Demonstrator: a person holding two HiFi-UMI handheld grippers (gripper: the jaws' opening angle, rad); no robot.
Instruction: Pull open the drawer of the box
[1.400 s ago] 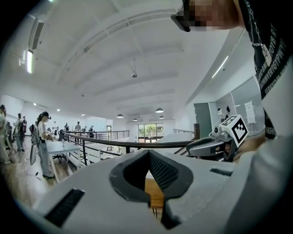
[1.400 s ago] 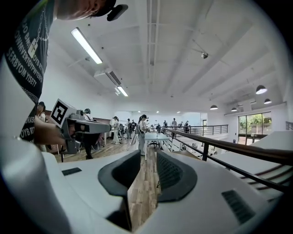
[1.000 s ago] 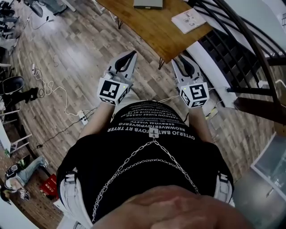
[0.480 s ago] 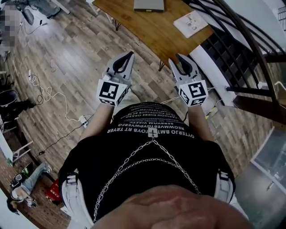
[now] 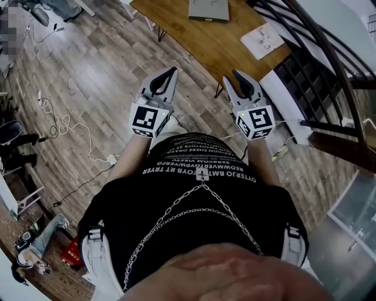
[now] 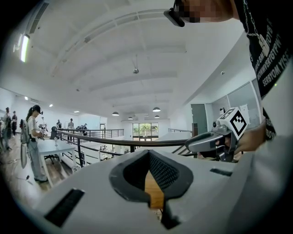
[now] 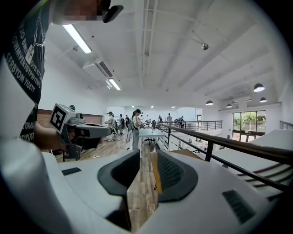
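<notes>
No box with a drawer is clearly in view. A wooden table (image 5: 205,41) stands ahead of the person, with a flat grey thing (image 5: 208,9) at its far edge and a white sheet (image 5: 264,40) on its right. My left gripper (image 5: 174,70) is held out over the floor short of the table, fingertips together and nothing between them; the left gripper view shows the same left gripper (image 6: 149,152) with its pads meeting. My right gripper (image 5: 232,75) hovers near the table's near corner with its tips apart and empty, and my right gripper (image 7: 145,153) shows bare floor through the gap.
A black railing (image 5: 317,53) runs along the right beside the table. White cables and a power strip (image 5: 110,159) lie on the wooden floor at the left. Several people stand by a far table (image 7: 146,132).
The table has slid down and closer in the head view as the person walks toward it. Both grippers keep the same pose in front of the body.
</notes>
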